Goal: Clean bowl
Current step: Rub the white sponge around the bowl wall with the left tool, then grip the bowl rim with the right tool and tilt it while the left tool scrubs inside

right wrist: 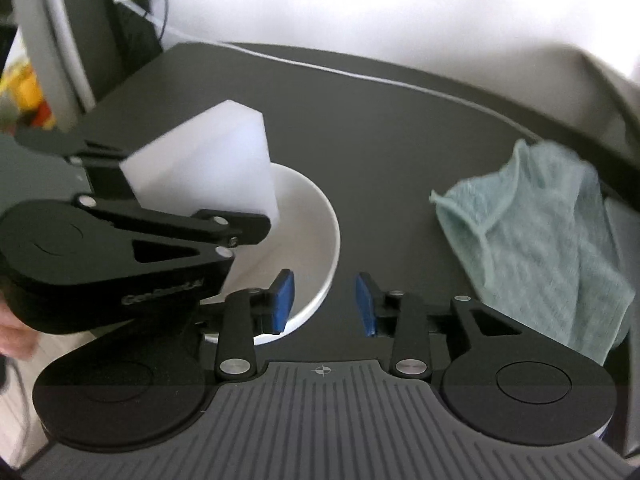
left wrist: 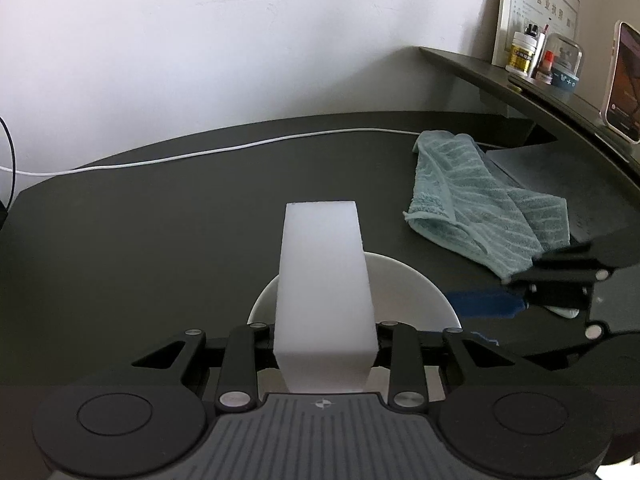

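The left gripper point(left wrist: 326, 344) is clamped on a white rectangular foam sponge block point(left wrist: 326, 292), which sticks out forward past its black fingers. Right beneath that block sits the round white ceramic bowl point(right wrist: 316, 216), resting on the dark matte tabletop point(left wrist: 160, 220); from the right wrist view the sponge's far corner hangs over the bowl's interior, though I cannot tell whether it touches the inside. The right gripper point(right wrist: 325, 304) has its jaws spread apart with nothing between them, its left blue-padded finger point(right wrist: 283, 300) over the bowl's near rim and the right one outside the rim, over bare table. Off to the right of both grippers, apart from the bowl, lies a crumpled pale teal striped terry cloth point(left wrist: 476, 208). Beyond it all, a thin white cable point(left wrist: 200, 154) runs along the back of the table, and further right a raised dark shelf point(left wrist: 480, 68) carries small bottles point(left wrist: 522, 52) and a propped phone point(left wrist: 624, 80) against the white wall
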Available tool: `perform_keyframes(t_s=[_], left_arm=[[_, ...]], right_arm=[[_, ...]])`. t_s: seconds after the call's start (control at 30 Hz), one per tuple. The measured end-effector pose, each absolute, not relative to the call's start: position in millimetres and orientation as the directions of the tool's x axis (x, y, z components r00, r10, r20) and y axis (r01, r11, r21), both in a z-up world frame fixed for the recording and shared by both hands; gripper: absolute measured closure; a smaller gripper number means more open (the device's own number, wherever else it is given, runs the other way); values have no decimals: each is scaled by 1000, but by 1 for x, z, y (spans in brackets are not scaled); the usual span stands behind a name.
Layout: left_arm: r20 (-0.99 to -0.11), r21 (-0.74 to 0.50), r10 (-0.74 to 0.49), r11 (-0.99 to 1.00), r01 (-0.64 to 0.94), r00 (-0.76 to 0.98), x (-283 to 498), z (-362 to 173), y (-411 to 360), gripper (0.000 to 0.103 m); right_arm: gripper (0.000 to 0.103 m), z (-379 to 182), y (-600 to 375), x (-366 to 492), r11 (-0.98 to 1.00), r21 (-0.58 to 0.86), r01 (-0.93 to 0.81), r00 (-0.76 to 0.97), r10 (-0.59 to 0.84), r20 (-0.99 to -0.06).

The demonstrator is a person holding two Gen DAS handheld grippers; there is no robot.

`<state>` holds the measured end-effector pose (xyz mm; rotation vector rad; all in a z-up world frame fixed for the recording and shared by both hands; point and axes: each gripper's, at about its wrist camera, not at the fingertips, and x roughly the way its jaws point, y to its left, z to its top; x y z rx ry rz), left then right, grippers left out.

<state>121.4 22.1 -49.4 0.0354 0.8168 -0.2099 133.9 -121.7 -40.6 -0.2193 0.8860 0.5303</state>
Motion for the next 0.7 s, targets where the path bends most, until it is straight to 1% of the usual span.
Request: perform_keyframes(t_s=[0.07,0.13,0.23,0.27,0.3,0.37,0.4,0.47,0.57,0.67,0.7], left_arm=[[-720,-33,-160,980,196,675,120,-47,22,73],[-707,-20,-148,982,189,692,115,-39,26,73],[-670,-21,-145,984,177,728,105,-19,35,73],[-657,-15,-139,985,171,741,102,-13,36,73],[-640,-3,-125,987,160,758,99,-5,38,73],[-616,23,-94,990,137,782,93,6,43,73],[-610,22,-89,991,129,787,91,10,46,73],[-612,-1,-97,993,121,785,88,12,53,73],[-640,-15,-94,994,110,762,86,-2,56,73],[-663,-21,-91,994,103,743,90,-17,55,73],[-671,-22,-87,995,96,737,93,-22,56,73]], right_arm=[[85,-41,-117,132,851,-17,-525,549,323,-771],[86,-40,-113,132,852,-89,-516,593,280,-755],[87,-40,-112,141,858,-85,-507,602,282,-747],[88,-40,-111,145,862,-80,-501,604,282,-745],[92,-40,-109,148,863,-92,-496,613,273,-742],[93,-41,-106,155,868,-128,-479,635,243,-733],[92,-43,-105,160,875,-151,-459,653,218,-725],[92,-43,-105,166,883,-143,-447,657,215,-723],[92,-37,-111,170,897,-111,-429,663,229,-713],[86,-29,-123,161,910,-79,-407,681,245,-690],[85,-26,-127,156,914,-68,-401,687,250,-683]])
